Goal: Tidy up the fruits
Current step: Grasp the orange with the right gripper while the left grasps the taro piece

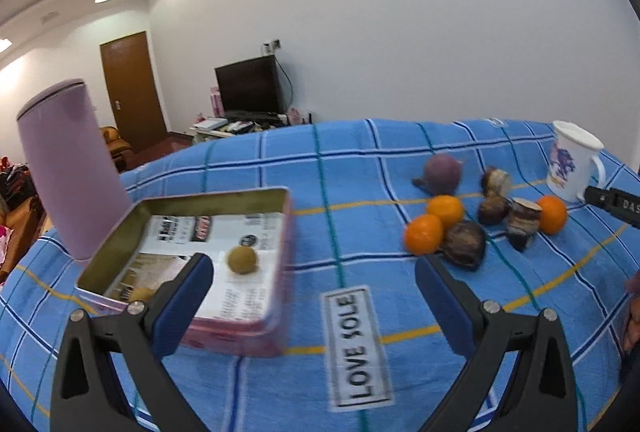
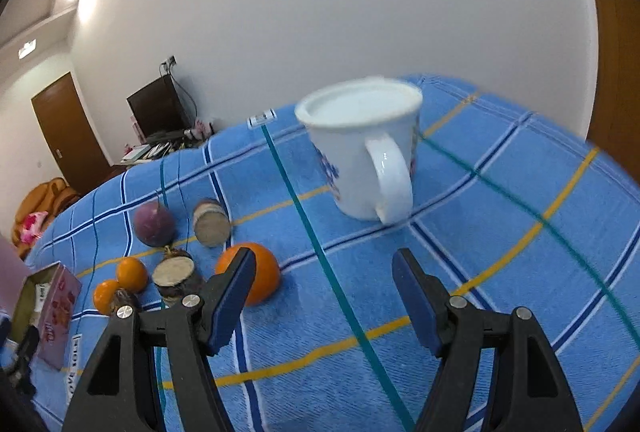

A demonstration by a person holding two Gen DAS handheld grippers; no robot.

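A pink tin box (image 1: 240,328) lies open on the blue checked cloth, with one small yellow-green fruit (image 1: 242,259) inside it. To its right lies a cluster: three oranges (image 1: 424,239), a purple round fruit (image 1: 443,173) and several brown cut fruits (image 1: 466,243). My left gripper (image 1: 314,266) stands open above the cloth between the box and the cluster, holding nothing. In the right wrist view the nearest orange (image 2: 264,274) sits just behind the left finger of my right gripper (image 2: 324,260), which is open and empty. The purple fruit (image 2: 153,229) and the tin box (image 2: 56,306) lie further left.
A white mug (image 2: 360,159) with a blue print stands on the cloth ahead of the right gripper. A tall lilac cylinder (image 1: 68,167) stands behind the tin box. A "LOVE SOLE" label (image 1: 356,348) is sewn on the cloth. The table edge drops off behind; a TV and a door lie beyond.
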